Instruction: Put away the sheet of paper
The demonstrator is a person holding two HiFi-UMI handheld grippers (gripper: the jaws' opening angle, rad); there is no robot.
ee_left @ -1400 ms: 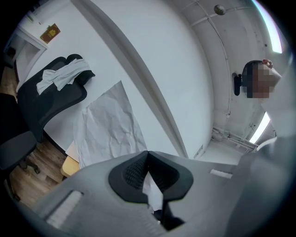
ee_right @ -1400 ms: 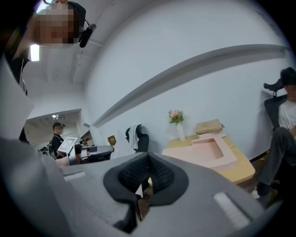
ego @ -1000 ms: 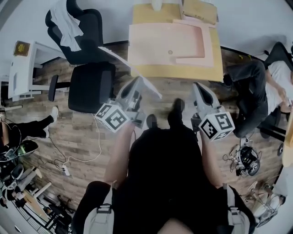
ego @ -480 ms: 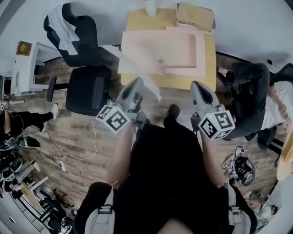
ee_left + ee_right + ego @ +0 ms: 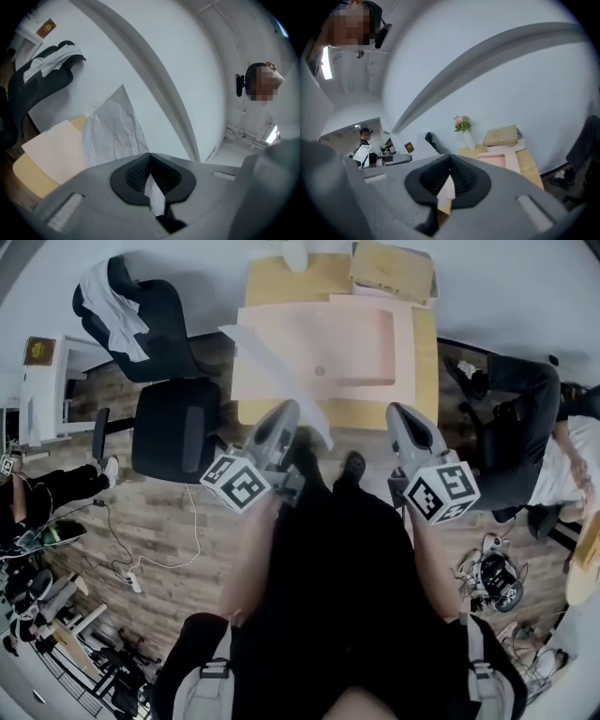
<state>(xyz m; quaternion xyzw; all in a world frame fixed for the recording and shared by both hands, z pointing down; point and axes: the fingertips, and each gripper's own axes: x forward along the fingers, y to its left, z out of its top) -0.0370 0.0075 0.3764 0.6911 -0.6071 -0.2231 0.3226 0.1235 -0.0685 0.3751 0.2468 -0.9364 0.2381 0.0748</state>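
Observation:
A crumpled white sheet of paper (image 5: 272, 376) sticks up and leftward from my left gripper (image 5: 287, 414), which is shut on its lower edge. In the left gripper view the sheet (image 5: 112, 131) fans out above the closed jaws of the left gripper (image 5: 150, 158). The paper hangs over the near left corner of the wooden table (image 5: 281, 279). My right gripper (image 5: 397, 414) is held level beside it, just short of the table's near edge. The right gripper (image 5: 450, 158) has its jaws together with nothing held.
A large pink foam board (image 5: 328, 348) covers most of the table, with a tan box (image 5: 394, 266) and a vase of flowers (image 5: 464, 129) at the back. Two black office chairs (image 5: 173, 432) stand to the left. A person (image 5: 525, 427) sits at the right. Cables lie on the wooden floor.
The table and pink board have drawn nearer and shifted left in the head view. The paper now overlaps the table's left corner. Both grippers keep their pose and grip.

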